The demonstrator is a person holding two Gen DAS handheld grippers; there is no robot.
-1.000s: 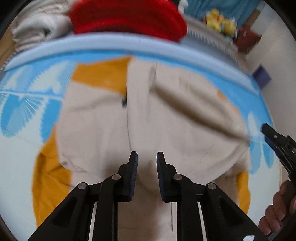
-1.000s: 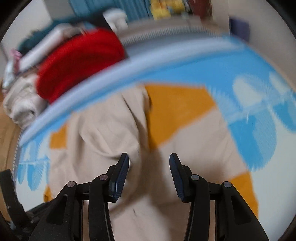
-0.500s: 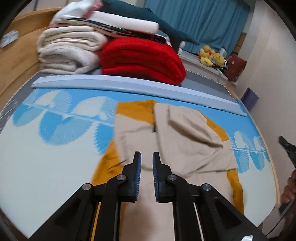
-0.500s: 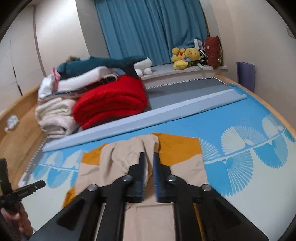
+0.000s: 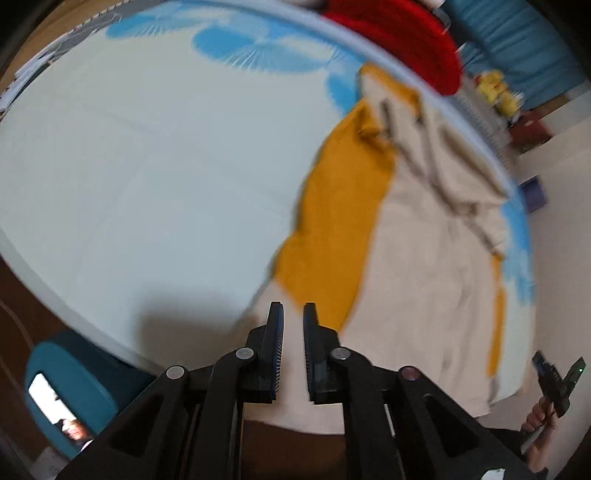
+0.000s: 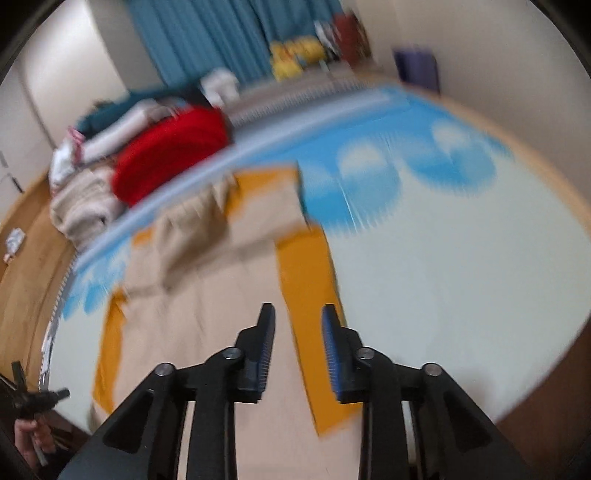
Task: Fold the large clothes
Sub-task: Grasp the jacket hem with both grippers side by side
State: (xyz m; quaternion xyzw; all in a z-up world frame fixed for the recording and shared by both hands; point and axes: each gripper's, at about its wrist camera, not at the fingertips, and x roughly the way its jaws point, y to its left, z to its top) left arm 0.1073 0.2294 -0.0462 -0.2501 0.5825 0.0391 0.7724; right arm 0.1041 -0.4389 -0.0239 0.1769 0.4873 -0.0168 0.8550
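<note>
A large beige and orange garment [image 5: 417, 258] lies spread on the pale blue-patterned mat, with a fold bunched at its far end. It also shows in the right wrist view [image 6: 207, 295]. My left gripper [image 5: 293, 314] hovers over the garment's near left corner, jaws a narrow gap apart and empty. My right gripper [image 6: 297, 314] hovers over the garment's near right orange edge [image 6: 310, 295], jaws open and empty. Both views are motion-blurred.
A stack of folded items with a red blanket [image 6: 170, 155] lies beyond the mat. Blue curtains [image 6: 207, 33] and yellow plush toys [image 6: 295, 55] are at the back. A teal object [image 5: 70, 384] sits on the floor by the mat's near edge.
Both grippers have pulled back to the garment's near end and tilted down. The right jaws, nearly shut half a second ago, have opened wider. The left jaws stay narrowly apart.
</note>
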